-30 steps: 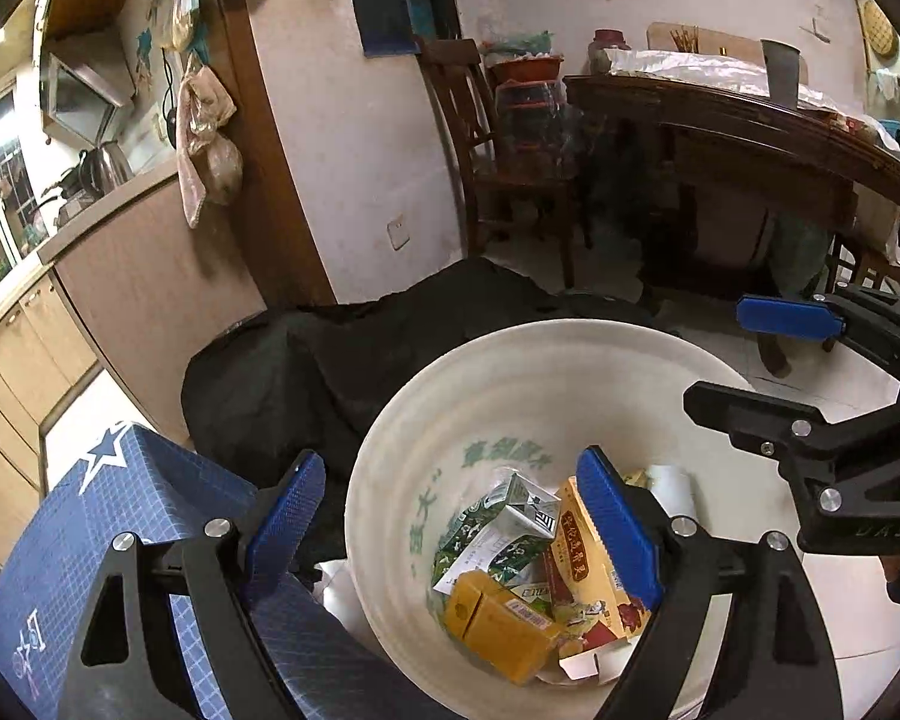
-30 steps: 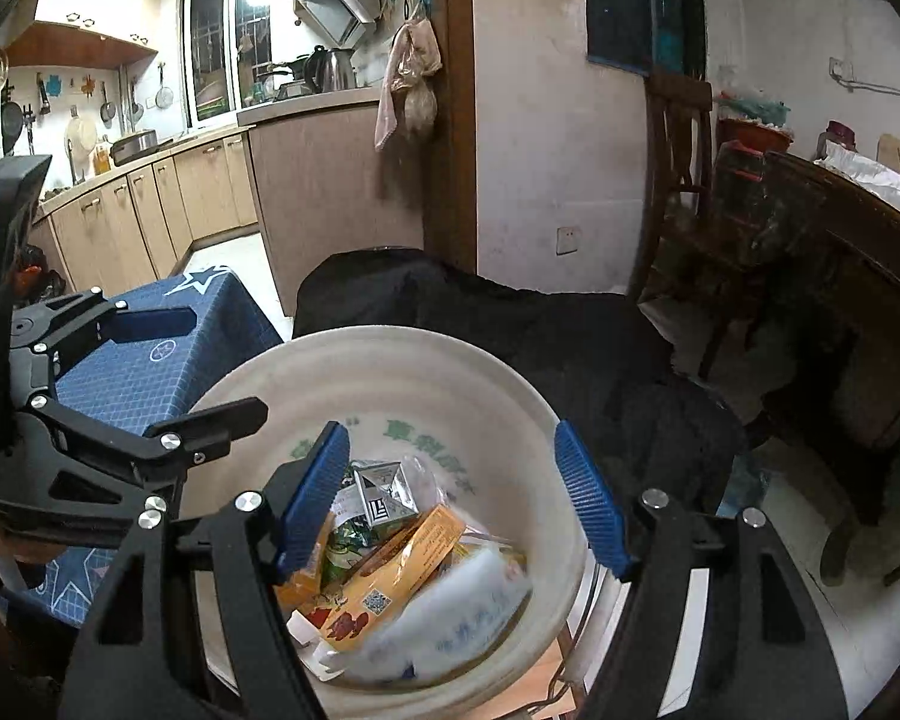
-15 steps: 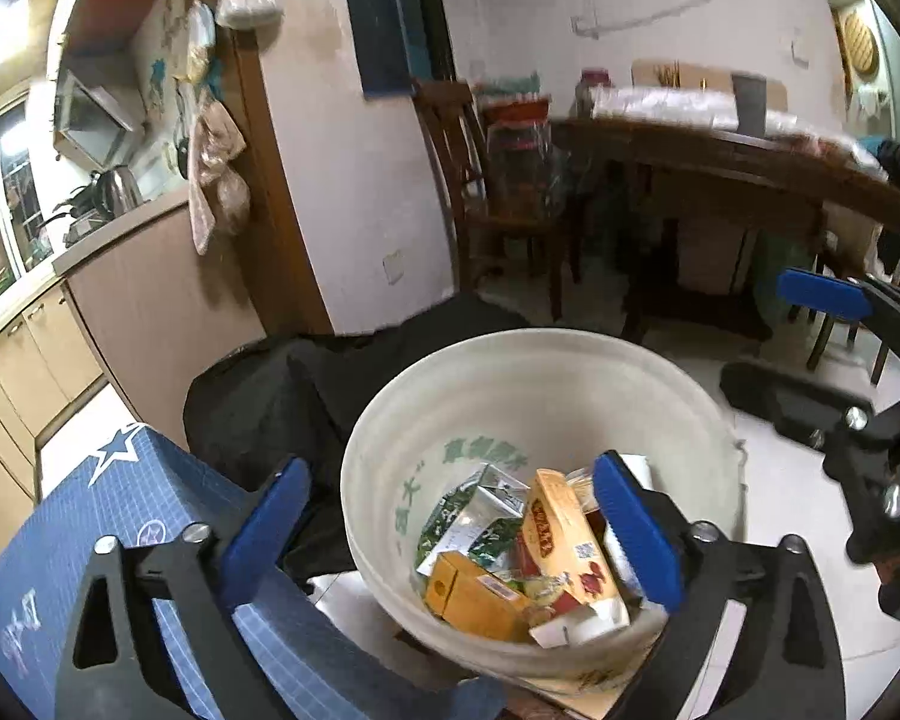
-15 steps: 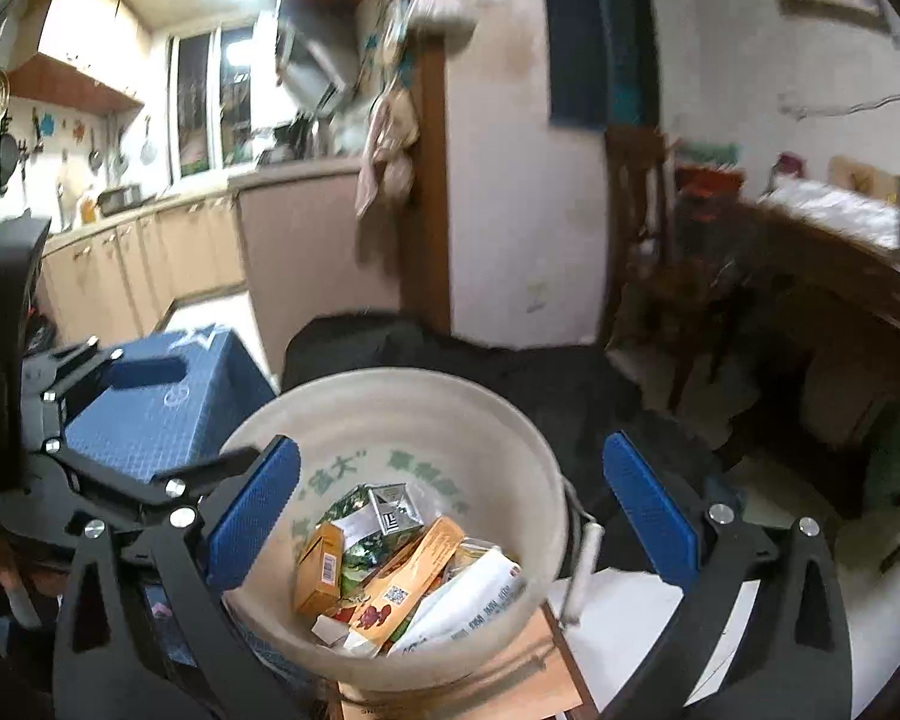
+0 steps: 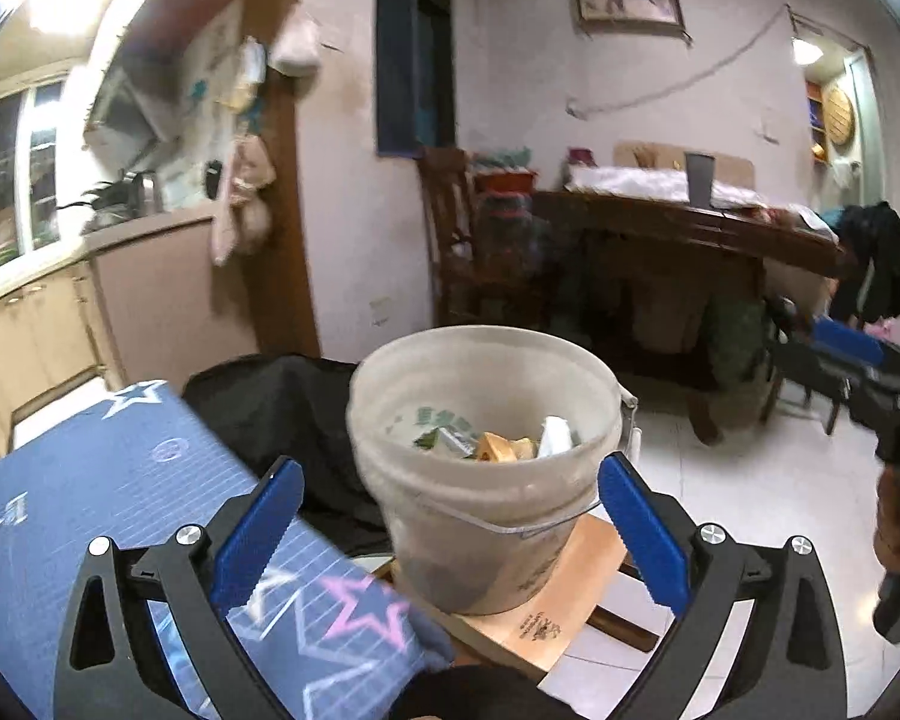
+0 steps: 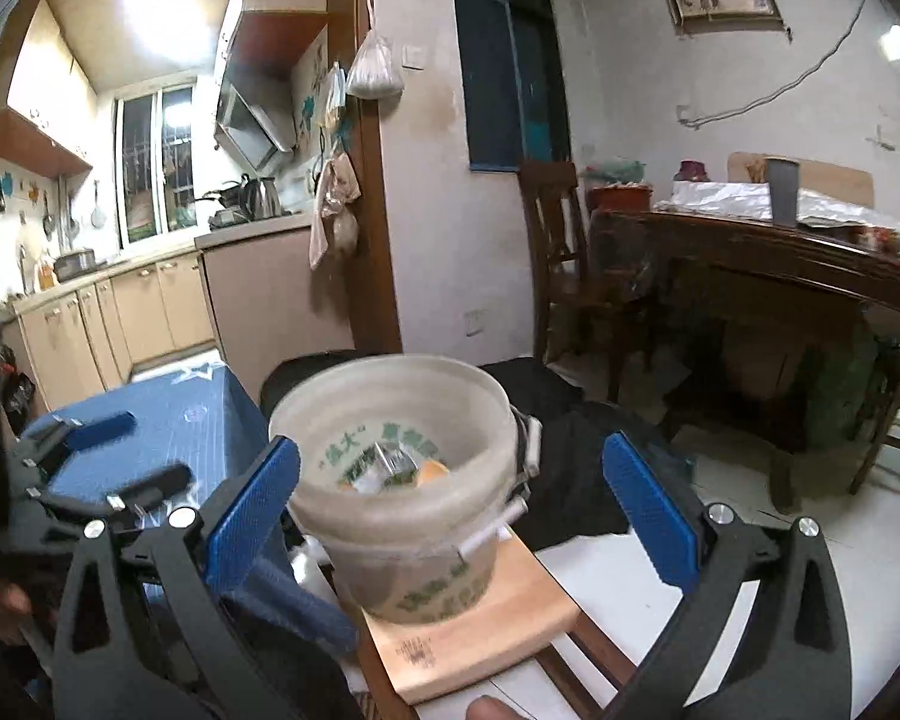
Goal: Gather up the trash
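Note:
A white plastic bucket (image 5: 486, 480) with green lettering stands on a small wooden stool (image 5: 546, 618); it also shows in the right wrist view (image 6: 402, 516). Inside it lies trash (image 5: 492, 443): cartons, an orange box and wrappers. My left gripper (image 5: 450, 528) is open and empty, its blue pads either side of the bucket and nearer the camera. My right gripper (image 6: 456, 510) is open and empty, held back from the bucket. The right gripper shows at the right edge of the left wrist view (image 5: 870, 372); the left one shows at the left of the right wrist view (image 6: 108, 456).
A blue star-patterned cloth (image 5: 108, 510) covers a surface to the left. A black cloth (image 5: 282, 408) lies behind the bucket. A dark wooden table (image 6: 780, 264) and chair (image 6: 558, 240) stand at the back right, kitchen cabinets (image 6: 120, 318) at the left. The floor is white tile (image 5: 768, 504).
Both grippers have pulled back and up from over the bucket; the views now look across its rim instead of down into it. Both stay open and empty.

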`<state>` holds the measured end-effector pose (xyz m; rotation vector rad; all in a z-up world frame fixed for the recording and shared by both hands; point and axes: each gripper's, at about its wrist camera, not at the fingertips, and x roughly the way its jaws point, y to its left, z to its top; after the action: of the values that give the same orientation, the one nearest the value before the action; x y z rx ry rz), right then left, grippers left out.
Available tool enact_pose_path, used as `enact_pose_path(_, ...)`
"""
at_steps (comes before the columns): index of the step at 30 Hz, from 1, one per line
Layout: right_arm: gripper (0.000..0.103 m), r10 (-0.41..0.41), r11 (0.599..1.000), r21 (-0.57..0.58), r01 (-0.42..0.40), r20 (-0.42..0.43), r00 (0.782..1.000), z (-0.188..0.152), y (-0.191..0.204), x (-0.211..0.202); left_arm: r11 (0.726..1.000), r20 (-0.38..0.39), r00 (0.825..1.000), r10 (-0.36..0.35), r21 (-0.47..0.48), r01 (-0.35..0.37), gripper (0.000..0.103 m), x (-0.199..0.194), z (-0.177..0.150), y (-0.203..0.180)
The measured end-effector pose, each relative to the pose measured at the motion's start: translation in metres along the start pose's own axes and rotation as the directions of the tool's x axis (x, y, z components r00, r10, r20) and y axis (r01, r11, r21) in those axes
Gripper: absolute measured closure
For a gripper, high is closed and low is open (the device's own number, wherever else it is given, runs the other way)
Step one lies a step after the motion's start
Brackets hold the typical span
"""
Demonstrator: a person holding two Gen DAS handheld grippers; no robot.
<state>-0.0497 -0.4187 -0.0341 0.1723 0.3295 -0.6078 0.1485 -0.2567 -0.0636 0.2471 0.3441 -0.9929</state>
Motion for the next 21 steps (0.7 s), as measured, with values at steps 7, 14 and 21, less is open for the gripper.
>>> enact_pose_path(7, 0.005, -0.079, 0.995, -0.062, 0.076, -0.047, 0.996, -0.022, 0.013, -0.025, 0.995, 0.04, 0.995, 0.09, -0.043, -0.088, 0.005, -0.049, -0.01, -0.005)
enact_pose_path(14, 0.005, -0.012, 0.997, -0.08, 0.008, -0.05, 0.999, -0.035, 0.021, -0.045, 0.996, 0.057, 0.994, 0.094, -0.002, -0.094, 0.005, -0.08, -0.019, -0.025)
enact_pose_path(21, 0.005, -0.051, 0.995, -0.085, 0.045, -0.068, 0.996, -0.042, 0.022, -0.059, 0.993, 0.012, 0.995, 0.095, 0.067, -0.096, 0.005, -0.094, -0.026, -0.048)
